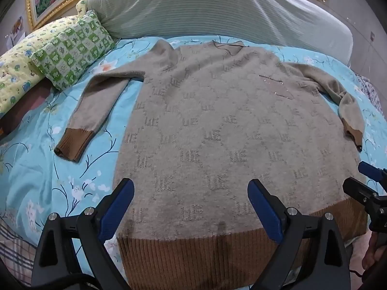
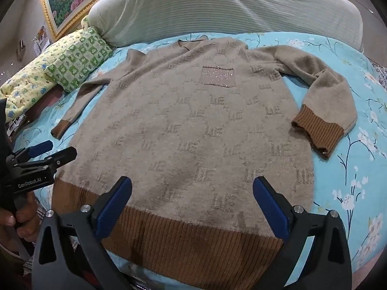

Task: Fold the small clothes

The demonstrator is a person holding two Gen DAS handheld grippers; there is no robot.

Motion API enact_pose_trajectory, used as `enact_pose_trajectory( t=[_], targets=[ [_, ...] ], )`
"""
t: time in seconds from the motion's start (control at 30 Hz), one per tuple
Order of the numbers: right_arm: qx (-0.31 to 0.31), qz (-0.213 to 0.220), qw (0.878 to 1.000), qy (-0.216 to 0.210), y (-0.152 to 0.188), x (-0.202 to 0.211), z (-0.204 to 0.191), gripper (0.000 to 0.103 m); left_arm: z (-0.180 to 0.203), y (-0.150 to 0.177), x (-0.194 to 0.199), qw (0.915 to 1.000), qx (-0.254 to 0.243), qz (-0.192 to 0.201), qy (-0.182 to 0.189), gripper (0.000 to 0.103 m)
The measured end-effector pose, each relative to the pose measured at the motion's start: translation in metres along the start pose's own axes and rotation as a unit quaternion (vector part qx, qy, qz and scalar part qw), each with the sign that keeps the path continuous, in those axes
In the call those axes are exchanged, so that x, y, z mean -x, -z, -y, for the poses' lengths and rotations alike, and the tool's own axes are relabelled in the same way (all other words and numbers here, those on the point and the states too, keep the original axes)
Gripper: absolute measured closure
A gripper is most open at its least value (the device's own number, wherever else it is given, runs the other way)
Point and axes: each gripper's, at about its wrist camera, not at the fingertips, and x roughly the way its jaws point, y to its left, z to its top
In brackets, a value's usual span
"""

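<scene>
Sweater (image 1: 217, 125) hem partly covered by the left gripper (image 1: 191, 203) fingers (image 1: 118, 207) in the left wrist view. Far cuff (image 1: 354, 135) twisted, its opening unreadable. Right gripper (image 1: 362, 181) cut off at that view's right edge, finger spacing not clear there. Framed painting (image 2: 72, 2) cropped by the fisheye rim. Papers on the wall (image 2: 41, 38) too small to read. Chest pocket (image 1: 275, 85) foreshortened, sequin detail blurred.

Beige sweater (image 1: 212, 130) flat on blue floral bedspread (image 1: 48, 169), left gripper (image 1: 191, 191) spread above hem.
</scene>
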Motion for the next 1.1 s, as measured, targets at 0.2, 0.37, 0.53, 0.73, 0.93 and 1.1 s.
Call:
enact_pose_trajectory(
  t=[0.2, 0.37, 0.53, 0.73, 0.93, 1.1],
  targets=[
    [0.002, 0.011, 1.0, -0.002, 0.006, -0.004, -0.001, 0.003, -0.004, 0.0, -0.002, 1.0, -0.001, -0.005, -0.004, 0.008],
    [0.01, 0.01, 1.0, -0.004, 0.002, 0.0, -0.004, 0.003, -0.011, 0.0, -0.004, 1.0, -0.002, -0.005, -0.008, 0.007],
    [0.01, 0.009, 1.0, -0.005, 0.003, 0.001, -0.009, 0.003, 0.0, 0.0, -0.003, 0.9999, 0.001, -0.002, -0.012, 0.007],
    [0.016, 0.013, 1.0, 0.0, 0.002, 0.001, -0.01, 0.003, -0.001, 0.002, -0.001, 0.9997, -0.001, 0.017, -0.015, 0.007],
    [0.013, 0.013, 1.0, -0.005, 0.002, 0.002, -0.012, 0.003, -0.002, 0.001, -0.005, 0.9995, 0.01, -0.028, -0.006, 0.007],
    [0.011, 0.012, 1.0, -0.007, 0.002, 0.002, -0.013, 0.003, -0.002, 0.0, -0.005, 0.9996, 0.01, -0.027, -0.004, 0.007]
  ],
)
